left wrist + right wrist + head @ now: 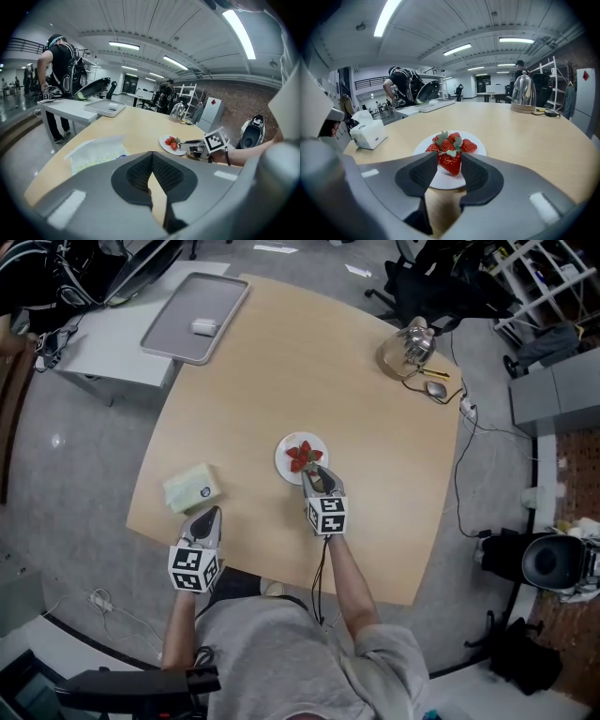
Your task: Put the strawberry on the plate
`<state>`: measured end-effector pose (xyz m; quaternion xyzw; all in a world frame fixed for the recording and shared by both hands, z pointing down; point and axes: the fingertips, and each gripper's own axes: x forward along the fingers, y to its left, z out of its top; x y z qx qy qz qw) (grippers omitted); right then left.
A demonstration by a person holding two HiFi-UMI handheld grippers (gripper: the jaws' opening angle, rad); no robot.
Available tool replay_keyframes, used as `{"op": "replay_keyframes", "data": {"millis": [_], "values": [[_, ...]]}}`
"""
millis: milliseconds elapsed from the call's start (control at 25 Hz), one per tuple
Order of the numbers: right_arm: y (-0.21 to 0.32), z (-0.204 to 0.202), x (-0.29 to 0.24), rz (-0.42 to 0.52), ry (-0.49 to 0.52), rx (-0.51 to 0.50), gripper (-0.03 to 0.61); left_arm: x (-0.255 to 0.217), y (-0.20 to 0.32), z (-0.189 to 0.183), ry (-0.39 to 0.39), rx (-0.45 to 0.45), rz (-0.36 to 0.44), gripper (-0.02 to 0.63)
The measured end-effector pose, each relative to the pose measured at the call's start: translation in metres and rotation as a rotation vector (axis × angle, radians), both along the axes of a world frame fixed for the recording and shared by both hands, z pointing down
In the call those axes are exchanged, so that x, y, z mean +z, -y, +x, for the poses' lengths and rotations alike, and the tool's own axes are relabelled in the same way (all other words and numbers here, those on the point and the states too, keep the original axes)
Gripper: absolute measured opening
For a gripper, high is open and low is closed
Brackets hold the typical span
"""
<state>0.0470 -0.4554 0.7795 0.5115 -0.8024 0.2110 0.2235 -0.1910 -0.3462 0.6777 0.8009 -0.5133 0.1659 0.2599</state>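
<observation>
A small white plate [284, 448] at the table's middle holds a heap of red strawberries [300, 457]. My right gripper [317, 474] reaches the plate's near edge. In the right gripper view a strawberry [450, 161] with green leaves sits between the two pads, touching both, just over the plate [476, 139] and in front of the heap [465, 144]. My left gripper [208, 515] rests near the table's front left edge, its jaws together with nothing in them. The left gripper view shows the plate [164, 144] and the right gripper [187, 143] off to the right.
A pale green tissue pack [192, 487] lies just ahead of the left gripper. A grey tray [195, 315] sits on a side table at the back left. A glass kettle [409, 350] stands at the table's far right corner. Cables trail off the right edge.
</observation>
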Motion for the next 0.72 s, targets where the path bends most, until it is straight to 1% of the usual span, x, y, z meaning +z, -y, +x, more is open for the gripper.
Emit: {"op": "replay_keyframes", "data": {"millis": [120,320,440,560,720], "values": [[-0.002,0.0,-0.004,0.007,0.007,-0.002,0.176,-0.001,-0.002,0.001,-0.001,0.001,0.002,0.02],[-0.006,0.002,-0.013,0.025,0.017,0.001,0.181,-0.005,-0.008,0.004,0.0,0.003,0.012,0.02],[-0.009,0.004,-0.02,0.039,0.036,0.007,0.203,-0.01,-0.012,0.005,0.0,0.004,0.022,0.02],[-0.015,0.006,-0.028,0.054,0.041,0.011,0.207,-0.016,-0.016,0.008,-0.002,0.007,0.031,0.02],[-0.029,0.01,-0.041,0.068,0.058,0.012,0.207,-0.025,-0.023,0.013,-0.025,0.004,0.044,0.02]]}}
